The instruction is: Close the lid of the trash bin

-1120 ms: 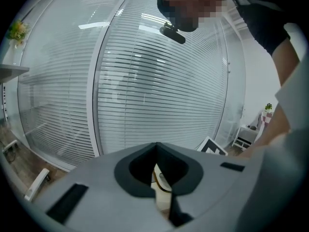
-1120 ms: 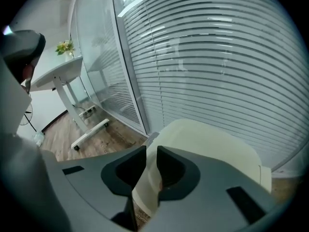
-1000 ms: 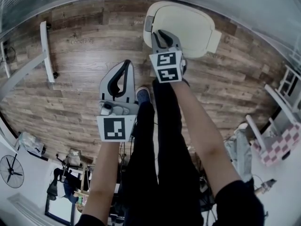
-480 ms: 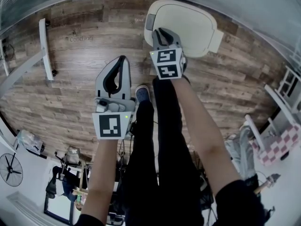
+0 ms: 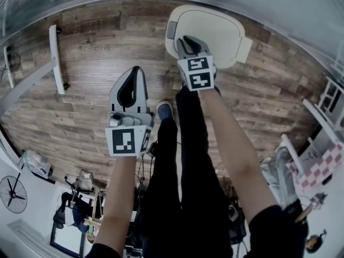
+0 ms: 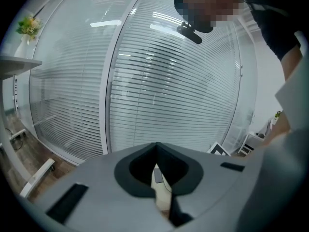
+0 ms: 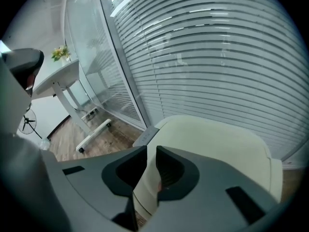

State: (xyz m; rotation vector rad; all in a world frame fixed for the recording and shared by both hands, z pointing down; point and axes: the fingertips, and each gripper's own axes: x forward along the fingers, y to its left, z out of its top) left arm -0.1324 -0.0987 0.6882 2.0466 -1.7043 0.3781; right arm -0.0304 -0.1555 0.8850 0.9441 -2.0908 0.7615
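The trash bin stands on the wooden floor at the top of the head view, and its cream lid (image 5: 217, 28) lies flat on it. My right gripper (image 5: 186, 40) points down at the lid's near edge. In the right gripper view the lid (image 7: 217, 139) fills the space beyond the right gripper (image 7: 151, 150). A narrow gap stands between its jaws, and the bin's near corner shows through it with nothing pinched. My left gripper (image 5: 137, 70) hangs over bare floor to the left of the bin. The left gripper (image 6: 155, 145) has its tips together and holds nothing.
A grey panel (image 5: 171, 30) sits on the bin's left side. A curved glass wall with blinds (image 7: 207, 57) runs behind the bin. A white table base (image 5: 56, 58) stands to the left. The person's legs and a shoe (image 5: 164, 109) are below me. Clutter and a checkered item (image 5: 321, 164) lie at the right.
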